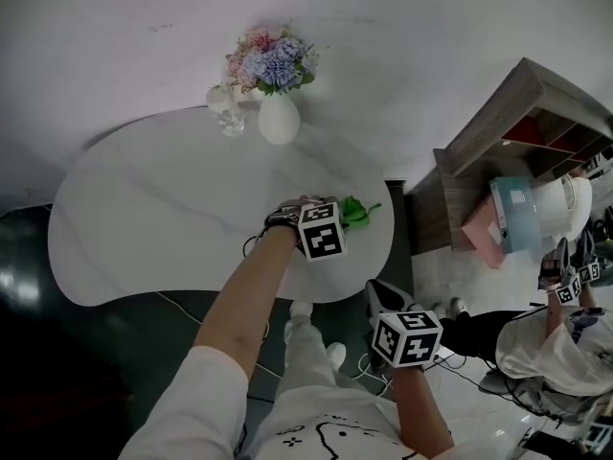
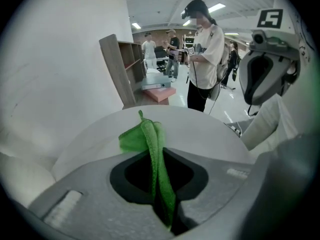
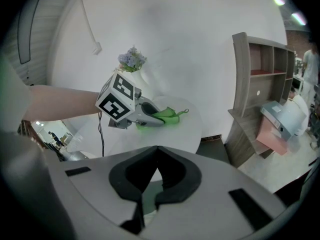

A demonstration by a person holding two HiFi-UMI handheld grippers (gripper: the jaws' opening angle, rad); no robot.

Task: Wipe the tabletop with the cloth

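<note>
One white table (image 1: 144, 218) is counted, and one green cloth (image 1: 354, 211) on it. One white vase (image 1: 279, 120) is seen, with one bunch of flowers (image 1: 273, 60) in it. The clear glass things (image 1: 225, 108) beside the vase cannot be counted.

Two tools are counted, the left tool (image 2: 159, 156) and the right tool (image 3: 156, 154). One marker cube (image 1: 322, 230) is carried by the left and a second cube (image 1: 406, 338) by the right.

One shelf unit (image 1: 517, 113) is seen, with one pink box (image 1: 479, 233) and one pale blue box (image 1: 512, 214).

Three people are made out in the left gripper view: one near person (image 2: 205, 49) and two farther back, a first figure (image 2: 148, 46) and a second figure (image 2: 172, 44).
</note>
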